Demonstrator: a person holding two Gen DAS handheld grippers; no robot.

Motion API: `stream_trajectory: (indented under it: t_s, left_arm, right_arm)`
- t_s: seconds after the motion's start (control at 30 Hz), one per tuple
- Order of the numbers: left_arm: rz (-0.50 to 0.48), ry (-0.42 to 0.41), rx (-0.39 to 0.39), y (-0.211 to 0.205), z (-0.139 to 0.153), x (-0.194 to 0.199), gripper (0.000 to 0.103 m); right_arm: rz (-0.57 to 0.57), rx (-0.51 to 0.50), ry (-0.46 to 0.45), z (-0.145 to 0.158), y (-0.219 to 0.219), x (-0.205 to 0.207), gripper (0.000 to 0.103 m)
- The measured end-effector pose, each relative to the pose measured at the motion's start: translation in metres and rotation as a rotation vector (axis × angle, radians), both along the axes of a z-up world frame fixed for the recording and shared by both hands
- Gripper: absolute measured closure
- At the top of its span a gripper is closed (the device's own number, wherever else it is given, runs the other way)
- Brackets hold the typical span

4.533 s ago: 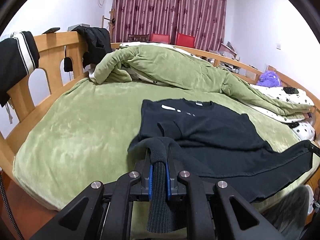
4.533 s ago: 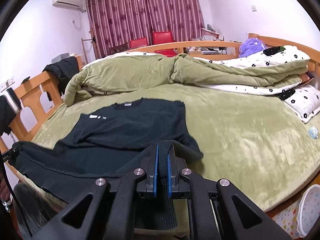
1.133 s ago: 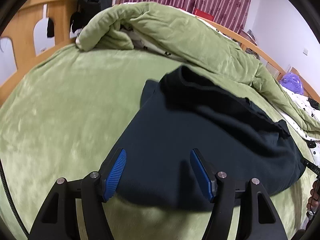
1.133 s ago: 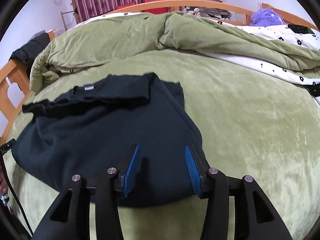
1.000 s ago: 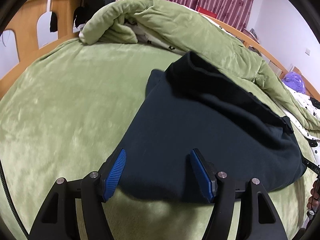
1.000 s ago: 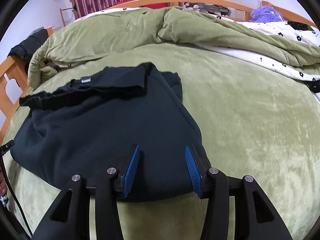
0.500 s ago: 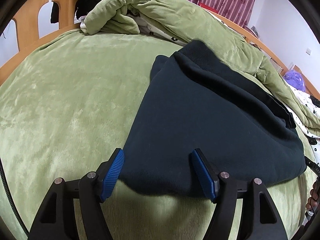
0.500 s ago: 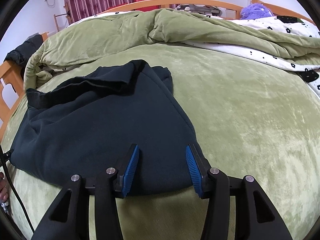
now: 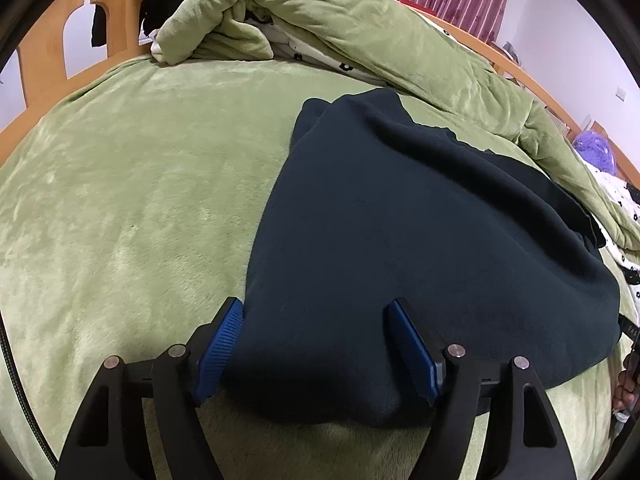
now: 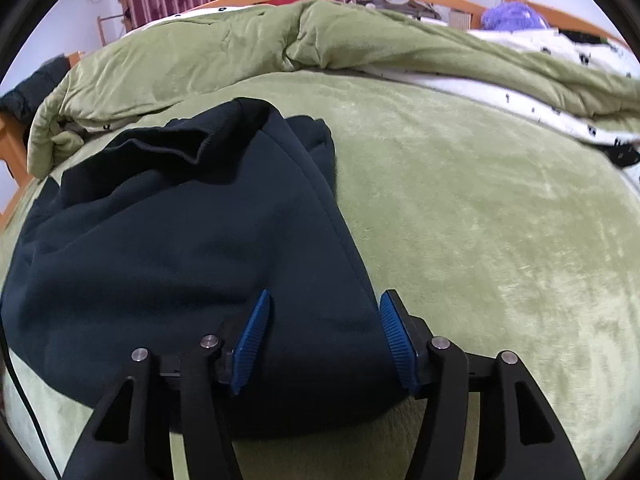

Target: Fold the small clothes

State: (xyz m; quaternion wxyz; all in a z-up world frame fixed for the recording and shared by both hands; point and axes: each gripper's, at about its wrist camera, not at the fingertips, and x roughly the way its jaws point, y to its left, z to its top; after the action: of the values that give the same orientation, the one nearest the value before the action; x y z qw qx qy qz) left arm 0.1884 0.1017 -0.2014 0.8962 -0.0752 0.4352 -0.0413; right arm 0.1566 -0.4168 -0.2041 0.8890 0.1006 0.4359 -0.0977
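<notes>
Your dark sweatshirt [image 9: 420, 240] lies folded in half on the green plush bed cover [image 9: 120, 200]. In the left wrist view bare cover runs wide to the left and far-left, up to the wooden bed frame [image 9: 44, 40]. In the right wrist view the same sweatshirt [image 10: 180, 248] has wide bare cover [image 10: 500, 220] to its right. On the far side the bunched green duvet [image 9: 360, 20] sits near the garment's far edge, so there's less room there. A purple plush toy [image 9: 592, 148] sits far right by the rail.

Your left gripper [image 9: 316, 328] is released, fingers spread wide, straddling the near-left corner of the fold; the left pad [image 9: 224, 336] is just beside the fabric's left edge. Your right gripper [image 10: 324, 320] is also released, fingers apart over the near-right corner, right pad [image 10: 396, 332] at the garment's right edge.

Versus 4.5 s ago: both grippers were clenched on the hem with the shirt spread flat; now the hem has been carried over to the far side and dropped. Over the last second both grippers have backed toward the near edge.

The garment's long axis runs left-right across the bed, rounded fold edge near you, loose hem and collar on the far side.
</notes>
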Motion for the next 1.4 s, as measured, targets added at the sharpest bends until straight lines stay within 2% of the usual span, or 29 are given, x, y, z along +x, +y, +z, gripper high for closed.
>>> stream_trajectory:
  t_s: [0.07,0.13,0.2,0.27,0.33,0.4,0.47,0.6,0.77,1.23,1.4]
  left_arm:
    - [-0.012,-0.007,0.016,-0.004,0.000,-0.003,0.042]
    - [-0.022,-0.013,0.026,-0.007,0.001,-0.005,0.055]
    - [-0.028,-0.017,0.028,-0.009,0.003,-0.007,0.063]
    - [-0.034,-0.028,0.025,-0.009,0.005,-0.009,0.069]
    - [-0.038,-0.048,0.040,-0.012,0.007,-0.012,0.074]
    - [-0.042,-0.061,0.056,-0.015,0.011,-0.014,0.075]
    - [-0.038,-0.066,0.038,-0.011,0.014,-0.016,0.076]
    - [-0.031,-0.073,-0.013,-0.005,0.020,-0.024,0.078]
    - [-0.034,-0.082,-0.011,-0.004,0.026,-0.043,0.078]
    - [-0.061,-0.059,0.007,0.004,0.034,-0.135,0.078]
    - [-0.062,-0.050,0.019,0.004,0.033,-0.155,0.077]
  right_arm:
    - [0.001,0.041,0.004,-0.002,-0.005,0.000,0.047]
    - [0.006,0.057,0.009,-0.003,-0.007,0.000,0.051]
    - [0.022,0.040,0.018,-0.003,-0.002,0.000,0.059]
    - [0.038,0.021,0.019,-0.001,0.002,-0.001,0.075]
    - [0.061,0.001,-0.002,0.001,0.005,-0.005,0.082]
    - [0.070,0.000,-0.020,0.004,0.006,-0.010,0.085]
    - [0.066,0.007,-0.037,0.009,0.005,-0.015,0.088]
    - [0.057,0.015,-0.055,0.018,0.005,-0.026,0.089]
    - [0.066,-0.005,-0.062,0.029,0.012,-0.046,0.089]
    - [0.063,0.025,-0.059,0.038,0.018,-0.151,0.089]
    - [0.059,0.029,-0.059,0.038,0.018,-0.170,0.089]
